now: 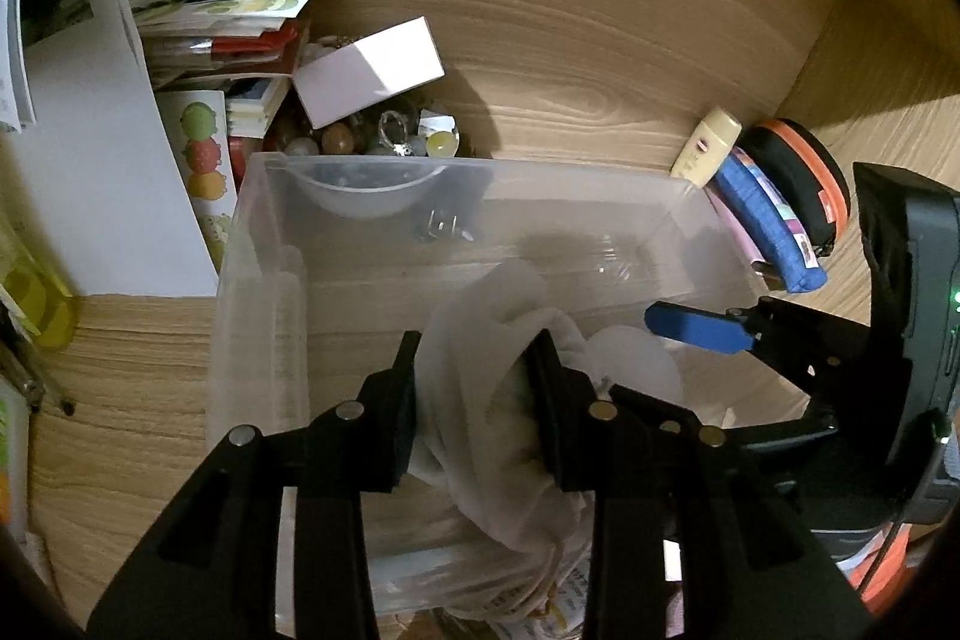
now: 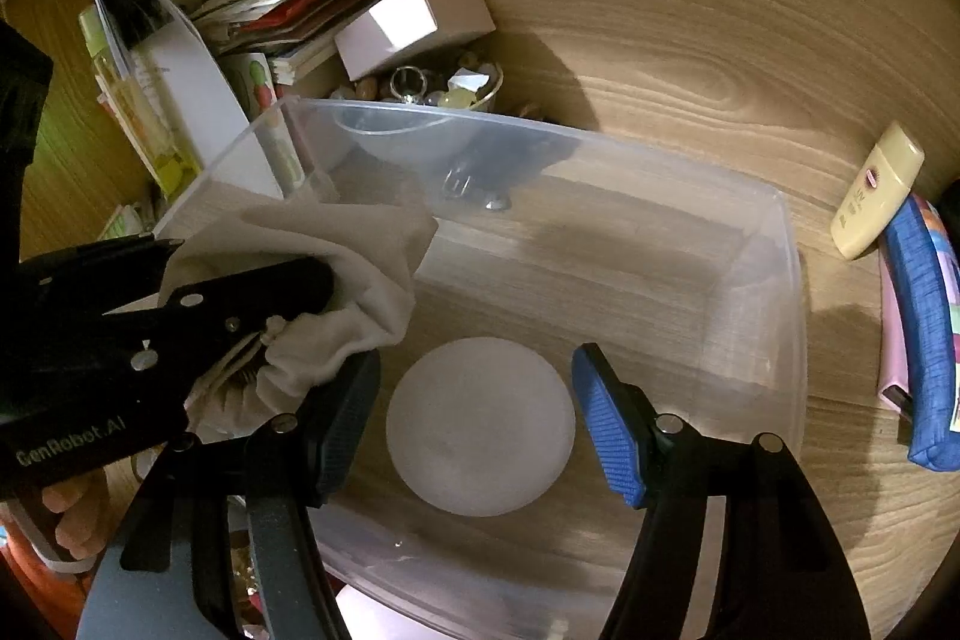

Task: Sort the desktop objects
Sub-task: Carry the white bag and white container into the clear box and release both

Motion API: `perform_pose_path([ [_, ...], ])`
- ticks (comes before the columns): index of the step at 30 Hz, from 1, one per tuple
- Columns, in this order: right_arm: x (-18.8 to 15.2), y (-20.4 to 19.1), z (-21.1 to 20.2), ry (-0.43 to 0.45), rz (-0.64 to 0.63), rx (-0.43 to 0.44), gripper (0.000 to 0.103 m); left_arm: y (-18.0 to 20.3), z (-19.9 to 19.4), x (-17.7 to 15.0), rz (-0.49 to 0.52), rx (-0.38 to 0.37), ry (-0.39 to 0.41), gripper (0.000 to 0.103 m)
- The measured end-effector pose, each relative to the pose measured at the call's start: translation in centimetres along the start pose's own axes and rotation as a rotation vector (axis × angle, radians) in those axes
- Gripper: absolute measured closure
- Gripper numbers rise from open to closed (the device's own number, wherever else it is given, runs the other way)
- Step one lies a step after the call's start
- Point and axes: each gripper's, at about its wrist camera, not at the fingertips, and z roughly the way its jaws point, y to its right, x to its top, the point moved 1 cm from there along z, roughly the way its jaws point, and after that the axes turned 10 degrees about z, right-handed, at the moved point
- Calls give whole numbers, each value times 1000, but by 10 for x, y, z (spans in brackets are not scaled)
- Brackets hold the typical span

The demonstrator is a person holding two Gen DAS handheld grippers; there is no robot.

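**One cloth pouch held over one clear bin**

The left gripper (image 1: pixel 474 400) has its jaws closed on a single white drawstring pouch (image 1: pixel 480 340), held above the near left part of one clear plastic bin (image 2: pixel 792 280) on the wooden table (image 2: pixel 660 40). The right gripper (image 2: pixel 477 418) hovers over the bin with jaws wide apart, gripping nothing; one frosted disc (image 2: pixel 480 424) shows between them. Beyond the bin's far edge sit one white box (image 1: pixel 369 70), one bowl of trinkets (image 2: pixel 444 91) and a stack of booklets (image 1: pixel 222 16). Off its right edge lie one cream bottle (image 2: pixel 876 190) and one blue pouch (image 2: pixel 927 328)
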Motion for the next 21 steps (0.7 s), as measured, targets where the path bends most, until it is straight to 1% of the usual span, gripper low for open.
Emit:
perform_pose_path([
  [6,0,0,1,-6,1,0,40,-2,-6,-1,-4,-9,21,68],
  [10,-2,1,1,-2,6,-1,40,-2,-17,1,-3,-26,60,68],
  [12,-3,0,0,4,6,-3,40,0,-26,3,7,-17,89,61],
  [14,-4,-3,-4,25,-10,-10,37,2,-35,4,13,-3,118,50],
  [15,-4,-4,-6,40,-19,-15,35,3,-40,5,18,4,135,48],
  [17,-5,-8,-14,79,-42,-33,30,5,-50,6,24,14,161,43],
  [18,-5,-10,-17,98,-51,-35,25,6,-56,6,23,21,174,41],
  [19,-6,-12,-21,119,-57,-37,20,6,-60,6,21,25,183,36],
  [20,-6,-14,-26,142,-64,-41,20,6,-64,6,15,33,191,28],
  [21,-6,-15,-30,158,-71,-47,19,6,-68,6,8,48,197,24],
])
